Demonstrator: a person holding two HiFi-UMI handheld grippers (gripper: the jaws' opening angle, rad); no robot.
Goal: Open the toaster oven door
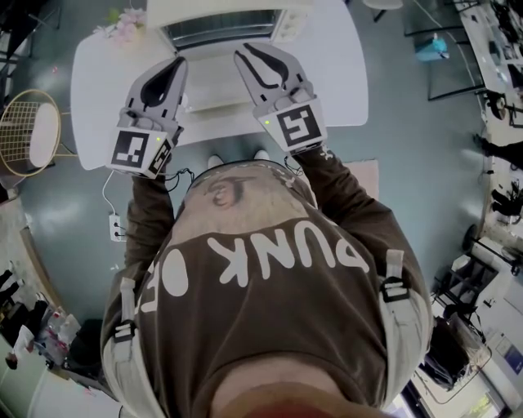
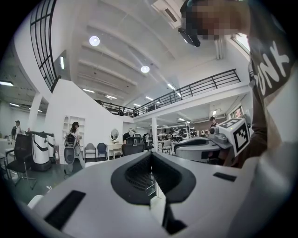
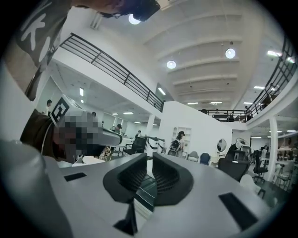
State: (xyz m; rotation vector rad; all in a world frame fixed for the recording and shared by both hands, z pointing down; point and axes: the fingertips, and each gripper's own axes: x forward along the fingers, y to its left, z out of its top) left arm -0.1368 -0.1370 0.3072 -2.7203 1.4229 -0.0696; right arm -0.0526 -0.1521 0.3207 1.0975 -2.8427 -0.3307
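Both tongs hover side by side over the table (image 1: 343, 73). Left tongs (image 1: 178, 67): tips pinched together, nothing between them. Right tongs (image 1: 245, 54), just beside: a narrow gap, nothing in it either. Dead ahead, just past both sets of tips at the table's far edge, sits the toaster oven (image 1: 221, 28).

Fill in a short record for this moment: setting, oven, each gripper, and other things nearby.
setting: a person stands at a white table, both grippers held over it
toaster oven: at the table's far edge, just ahead of both grippers; door state unclear from above
left gripper: jaws together, empty
right gripper: jaws slightly apart, nothing clamped
nearby: pink flowers at the table's far left corner; gold wire chair on the floor to the left
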